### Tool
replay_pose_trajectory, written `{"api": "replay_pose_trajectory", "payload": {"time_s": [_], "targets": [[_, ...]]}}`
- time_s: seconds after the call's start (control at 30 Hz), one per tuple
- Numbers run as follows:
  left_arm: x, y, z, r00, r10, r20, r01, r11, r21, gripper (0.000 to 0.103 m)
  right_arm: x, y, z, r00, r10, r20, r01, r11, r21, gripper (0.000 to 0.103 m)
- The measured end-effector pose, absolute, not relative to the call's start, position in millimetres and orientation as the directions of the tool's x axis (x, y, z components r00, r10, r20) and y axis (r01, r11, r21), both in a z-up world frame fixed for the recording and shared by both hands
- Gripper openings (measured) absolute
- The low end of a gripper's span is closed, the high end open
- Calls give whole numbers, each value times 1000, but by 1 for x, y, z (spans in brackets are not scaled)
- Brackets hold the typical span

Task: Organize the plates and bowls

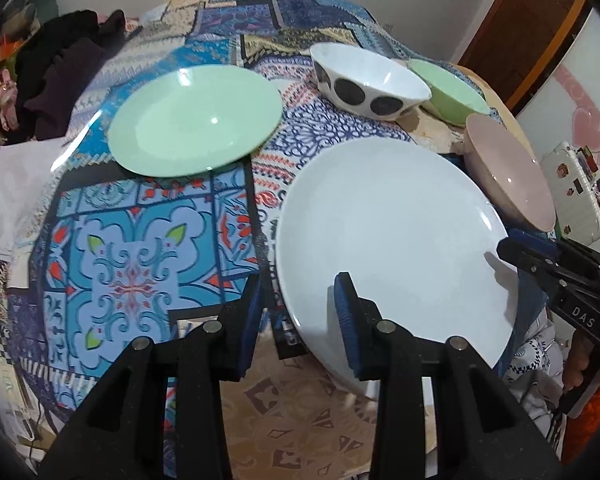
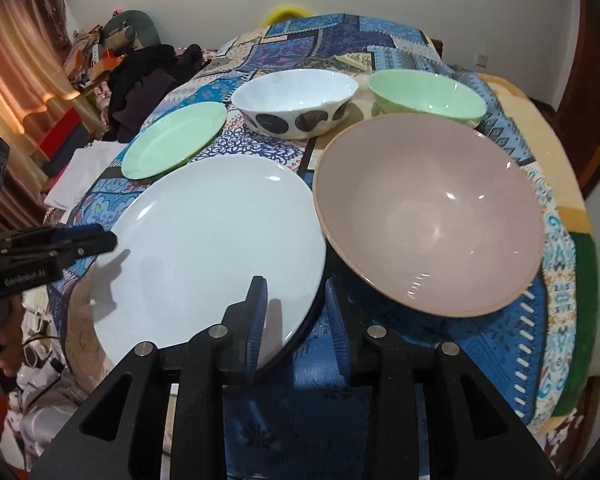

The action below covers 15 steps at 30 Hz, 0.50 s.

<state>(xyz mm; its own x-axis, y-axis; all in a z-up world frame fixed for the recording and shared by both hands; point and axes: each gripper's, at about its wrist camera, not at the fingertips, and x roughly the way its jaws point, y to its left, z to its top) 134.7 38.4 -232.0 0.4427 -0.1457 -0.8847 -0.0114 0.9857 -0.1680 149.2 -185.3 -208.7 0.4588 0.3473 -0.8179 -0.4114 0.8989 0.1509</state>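
A large white plate (image 1: 396, 232) (image 2: 216, 248) lies at the near edge of the patterned table. A green plate (image 1: 194, 120) (image 2: 174, 140) lies behind it to the left. A white bowl with black dots (image 1: 370, 80) (image 2: 296, 102), a green bowl (image 1: 448, 92) (image 2: 426, 94) and a pink bowl (image 1: 508, 172) (image 2: 428, 212) stand at the right. My left gripper (image 1: 300, 308) is open, its jaws astride the white plate's near left rim. My right gripper (image 2: 296, 312) is open, astride the same plate's near right rim, empty.
The table (image 1: 140, 240) wears a blue patchwork cloth. Dark clothes (image 1: 60, 80) (image 2: 148, 80) are piled beyond its left side. A white cloth (image 2: 84, 176) lies left of the table. A white case with stickers (image 1: 576, 188) stands at the right.
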Motion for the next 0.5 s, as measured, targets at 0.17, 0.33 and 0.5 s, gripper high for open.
{"api": "replay_pose_trajectory", "payload": {"time_s": [0.17,0.33,0.5], "targets": [[126,53,-214,490,-121,-864,-30,987,-156,36,154,-176,-192,478,373,-796,-436,887,154,32],[124,71,-191,552,-76,-831,-58,990,-129,54,166,-151,-174,524,394,-755,-472,872,128,45],[129,95,-169,616,-22,-787,-97,990,-104,66,178,-123,-167,535,415,-736,-514,851,106,46]]}}
